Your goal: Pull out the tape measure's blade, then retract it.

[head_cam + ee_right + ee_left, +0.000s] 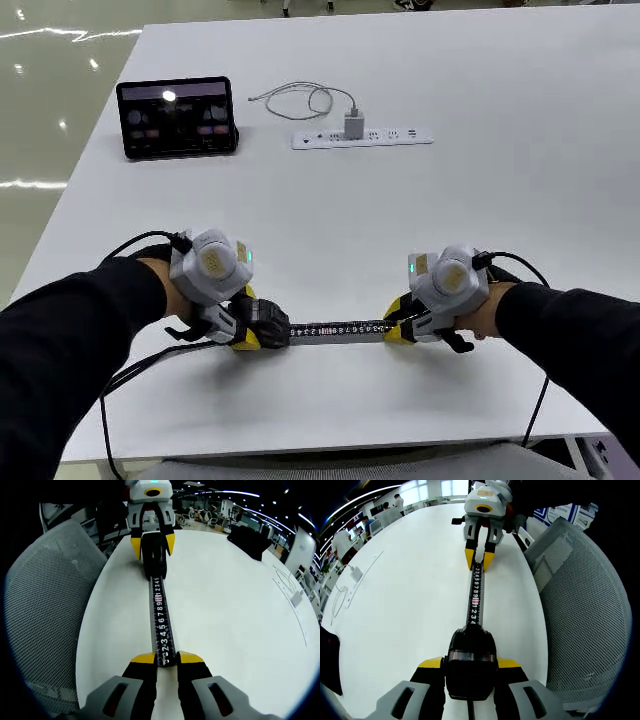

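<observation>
Tape measure [470,662] blade [161,620] numerals legible in gripper views.

White table [500,200] in front of me: tablet [177,117] far left, power strip [362,137] w/ charger [354,125] + cable [300,98], tape measure [268,325] by near edge.

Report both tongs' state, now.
Left tongs: shut on the tape measure case.
Right tongs: shut on the end of the blade.

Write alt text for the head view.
The left gripper clamps a tape measure case while the right gripper pinches the end of its blade, drawn out across a white table. A tablet and power strip sit beyond.
</observation>
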### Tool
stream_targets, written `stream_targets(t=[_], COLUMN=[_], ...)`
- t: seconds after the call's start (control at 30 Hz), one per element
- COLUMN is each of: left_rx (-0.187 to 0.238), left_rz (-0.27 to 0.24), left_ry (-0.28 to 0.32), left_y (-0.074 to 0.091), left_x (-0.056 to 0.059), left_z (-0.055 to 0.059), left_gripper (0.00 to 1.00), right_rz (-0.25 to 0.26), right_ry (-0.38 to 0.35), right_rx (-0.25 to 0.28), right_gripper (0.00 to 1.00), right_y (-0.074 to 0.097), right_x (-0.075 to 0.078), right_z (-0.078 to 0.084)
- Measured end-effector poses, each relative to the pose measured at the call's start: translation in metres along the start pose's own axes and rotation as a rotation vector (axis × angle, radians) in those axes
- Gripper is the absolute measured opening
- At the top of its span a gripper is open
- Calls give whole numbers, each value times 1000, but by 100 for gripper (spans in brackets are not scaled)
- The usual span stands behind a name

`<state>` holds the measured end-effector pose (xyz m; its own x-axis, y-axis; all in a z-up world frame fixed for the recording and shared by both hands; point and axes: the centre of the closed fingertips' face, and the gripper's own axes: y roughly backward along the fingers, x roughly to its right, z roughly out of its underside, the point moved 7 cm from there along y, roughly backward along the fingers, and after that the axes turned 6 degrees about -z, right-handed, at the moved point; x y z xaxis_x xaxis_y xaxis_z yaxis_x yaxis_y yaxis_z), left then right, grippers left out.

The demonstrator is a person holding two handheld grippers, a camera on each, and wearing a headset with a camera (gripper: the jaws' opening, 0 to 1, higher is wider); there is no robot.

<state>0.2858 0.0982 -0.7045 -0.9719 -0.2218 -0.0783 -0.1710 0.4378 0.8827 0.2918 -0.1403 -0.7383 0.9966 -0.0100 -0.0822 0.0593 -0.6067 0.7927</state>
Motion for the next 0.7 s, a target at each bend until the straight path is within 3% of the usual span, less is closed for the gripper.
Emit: stream_targets(t=[0.7], left_rx=[9], left_rz=[2], left_ry=[12], left_y=[2], left_x=[4], left_z=[-2], left_gripper=[33], right_rz=[4], right_ry=[-4], right_rx=[-5], right_gripper=[10], right_y=[4], right_x=[2], right_z=[6])
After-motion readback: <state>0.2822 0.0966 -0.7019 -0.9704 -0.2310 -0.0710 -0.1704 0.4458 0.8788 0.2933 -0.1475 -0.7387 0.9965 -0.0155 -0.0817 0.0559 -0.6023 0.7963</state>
